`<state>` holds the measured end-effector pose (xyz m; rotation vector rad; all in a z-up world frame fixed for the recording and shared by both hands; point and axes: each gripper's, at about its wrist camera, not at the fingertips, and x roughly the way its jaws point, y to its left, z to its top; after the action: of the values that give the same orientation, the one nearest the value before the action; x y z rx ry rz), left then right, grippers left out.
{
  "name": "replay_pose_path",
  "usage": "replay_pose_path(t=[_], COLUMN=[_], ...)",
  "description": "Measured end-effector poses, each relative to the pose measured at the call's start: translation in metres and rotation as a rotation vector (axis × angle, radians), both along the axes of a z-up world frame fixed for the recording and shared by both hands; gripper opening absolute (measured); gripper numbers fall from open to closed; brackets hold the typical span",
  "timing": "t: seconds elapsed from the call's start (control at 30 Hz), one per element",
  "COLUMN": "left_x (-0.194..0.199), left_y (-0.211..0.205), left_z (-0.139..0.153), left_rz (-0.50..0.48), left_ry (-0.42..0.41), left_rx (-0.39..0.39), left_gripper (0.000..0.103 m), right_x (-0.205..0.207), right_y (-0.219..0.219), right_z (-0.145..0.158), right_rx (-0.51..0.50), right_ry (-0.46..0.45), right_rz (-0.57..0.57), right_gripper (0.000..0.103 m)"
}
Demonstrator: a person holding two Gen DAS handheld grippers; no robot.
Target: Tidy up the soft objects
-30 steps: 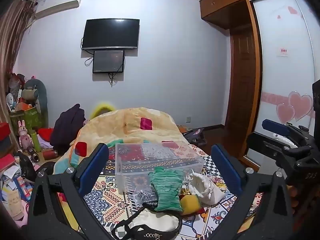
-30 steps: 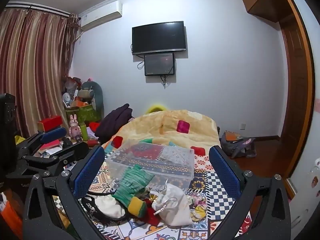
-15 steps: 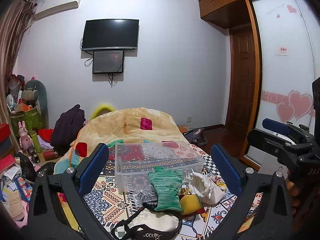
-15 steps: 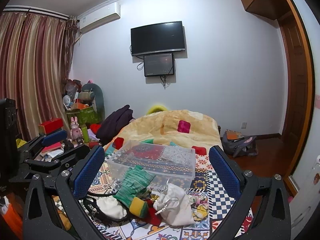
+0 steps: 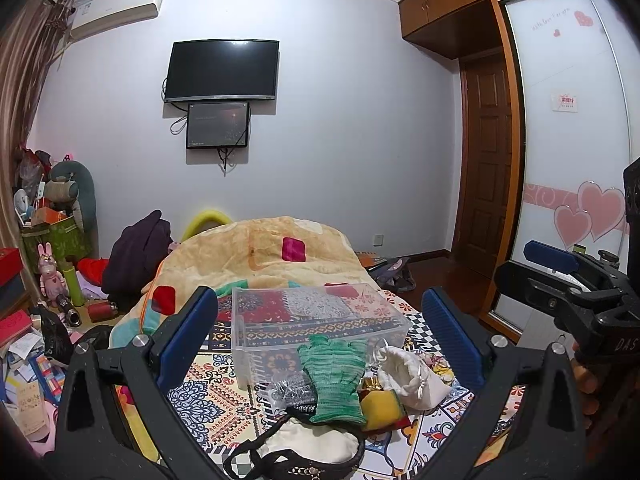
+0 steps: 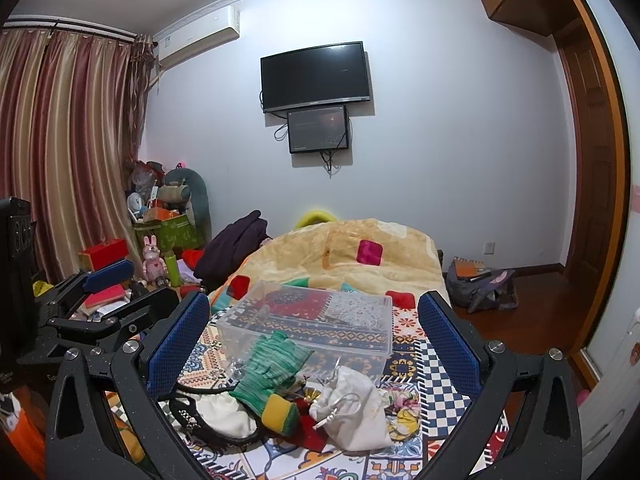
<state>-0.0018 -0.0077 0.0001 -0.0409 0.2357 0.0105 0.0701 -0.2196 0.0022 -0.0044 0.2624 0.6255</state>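
My left gripper and right gripper hang over the bedspread, fingers wide apart, nothing between them. Nearest lies a cream bag, then the green glove, fingers pointing away against the clear bin; white pouch just right

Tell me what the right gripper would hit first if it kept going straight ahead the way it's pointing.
Probably the clear plastic box on the bed, centred between the open right gripper's fingers. The green glove lies nearer but lower, so depth leaves some doubt.
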Motion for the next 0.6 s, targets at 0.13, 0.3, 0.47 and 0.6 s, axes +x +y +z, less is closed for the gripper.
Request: replay_pose_path(t=[0.13, 0.3, 0.47, 0.6], left_x=[-0.0016, -0.0021, -0.0027, -0.0025], left_y=[0.0021, 0.0019, 0.0020, 0.0018], left_z=[0.0036, 0.0033, 0.0027, 0.0027], left_rz=[-0.004, -0.003, 0.002, 0.001], left_ry=[-0.002, -0.003, -0.004, -0.003], left_rx=[-0.004, -0.002, -0.004, -0.003], left_gripper=[0.103, 0.103, 0.103, 0.103], right_x=[-0.0011, -0.0026, -0.0019, -0.0028], right_y=[0.0001, 0.0010, 0.0009, 0.0007], right_z=[0.0009, 0.0008, 0.0000, 0.0005], right_rx=[0.004, 0.006, 0.011, 0.014], right_ry=[-0.002, -0.003, 0.000, 0.000], right_rz=[0.002, 0.002, 0.005, 0.007], right_gripper=[0.103, 0.103, 0.103, 0.103])
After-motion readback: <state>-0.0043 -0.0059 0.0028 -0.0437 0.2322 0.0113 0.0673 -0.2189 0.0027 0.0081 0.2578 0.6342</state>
